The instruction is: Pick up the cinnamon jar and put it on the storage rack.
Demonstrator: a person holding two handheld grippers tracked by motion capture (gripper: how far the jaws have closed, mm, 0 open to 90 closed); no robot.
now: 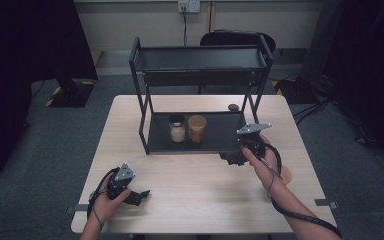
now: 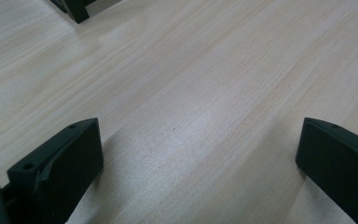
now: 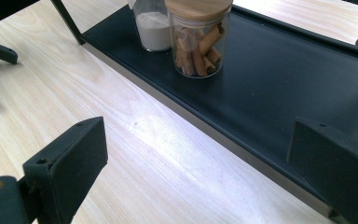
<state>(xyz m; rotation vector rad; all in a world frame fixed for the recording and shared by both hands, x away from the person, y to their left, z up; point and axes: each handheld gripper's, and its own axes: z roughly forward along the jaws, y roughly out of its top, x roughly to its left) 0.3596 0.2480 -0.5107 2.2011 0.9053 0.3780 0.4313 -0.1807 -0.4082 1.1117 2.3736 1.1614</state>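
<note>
Near the table's [image 1: 190, 200] front left corner, the left gripper [image 1: 139, 196] lies low over the wood in the person's left hand [image 1: 109, 202], its jaws pointing toward the table's middle. In the left gripper view its two black jaws stand wide apart, with nothing but bare wood grain between them, and a dark foot of the rack shows at the top left edge of that view. Farther right, a black two-tier rack [image 1: 200, 145] stands on the far half of the table, its lower tray reaching to about mid-table. On the left half of that tray two jars stand just beside each other: a glass jar of white powder [image 1: 177, 129] with a dark lid, and to its right a glass jar of cinnamon sticks [image 1: 197, 129] under a wooden lid. In the right gripper view the cinnamon jar [image 3: 198, 44] stands in front of the powder jar [image 3: 153, 28]; whether they touch I cannot tell. Right of the jars, the right gripper [image 1: 230, 158] hovers at the front edge of the tray's right half, held by the right hand [image 1: 261, 162]. Its jaws are spread wide and grip nothing: one is over the table's wood, the other over the black tray, well apart from both jars. A small dark object [image 1: 233, 107] lies on the table behind the rack, and a round wooden disc [image 1: 285, 174] lies near the right edge, partly behind the right wrist.
</note>
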